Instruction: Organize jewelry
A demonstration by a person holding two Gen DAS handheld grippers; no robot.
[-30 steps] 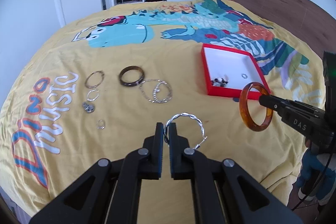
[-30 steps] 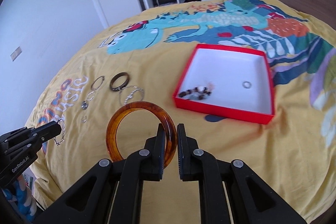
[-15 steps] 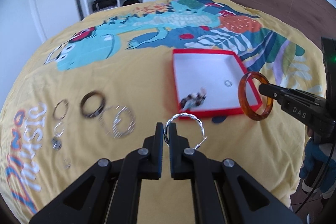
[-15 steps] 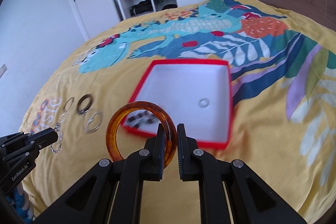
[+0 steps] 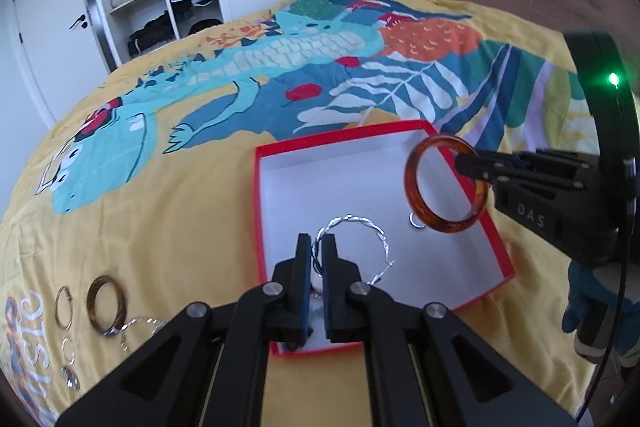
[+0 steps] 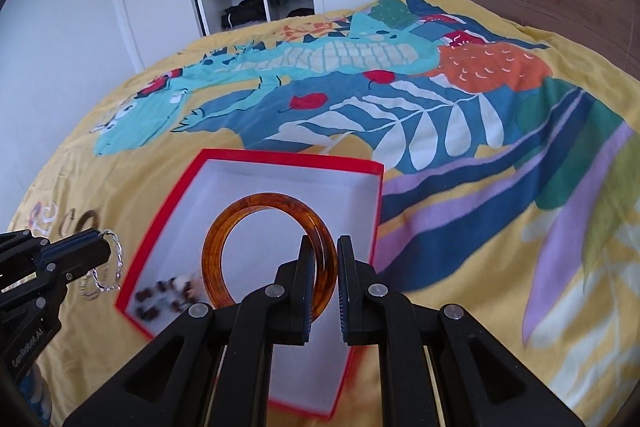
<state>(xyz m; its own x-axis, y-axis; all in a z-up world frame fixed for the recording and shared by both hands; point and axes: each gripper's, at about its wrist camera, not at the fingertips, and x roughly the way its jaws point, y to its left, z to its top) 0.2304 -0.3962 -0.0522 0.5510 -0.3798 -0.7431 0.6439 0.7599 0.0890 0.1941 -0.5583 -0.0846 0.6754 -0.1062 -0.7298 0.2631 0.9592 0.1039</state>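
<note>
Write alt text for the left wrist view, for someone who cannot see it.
The left gripper holds a twisted silver hoop earring over a red-rimmed white box on a yellow dinosaur-print bedspread. From the right, the right gripper holds an amber bangle above the same box, where a small silver ring lies. More rings sit on the bedspread at lower left.

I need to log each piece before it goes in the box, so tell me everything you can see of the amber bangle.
The amber bangle is a thick, glossy, translucent ring, mottled orange-brown like tortoiseshell resin, closed all round and looking undamaged. The right gripper is shut on its rim, holding it upright on edge in the air over the white inside of the red box. It appears to touch only the gripper's pads, not the box or the bedspread.
</note>
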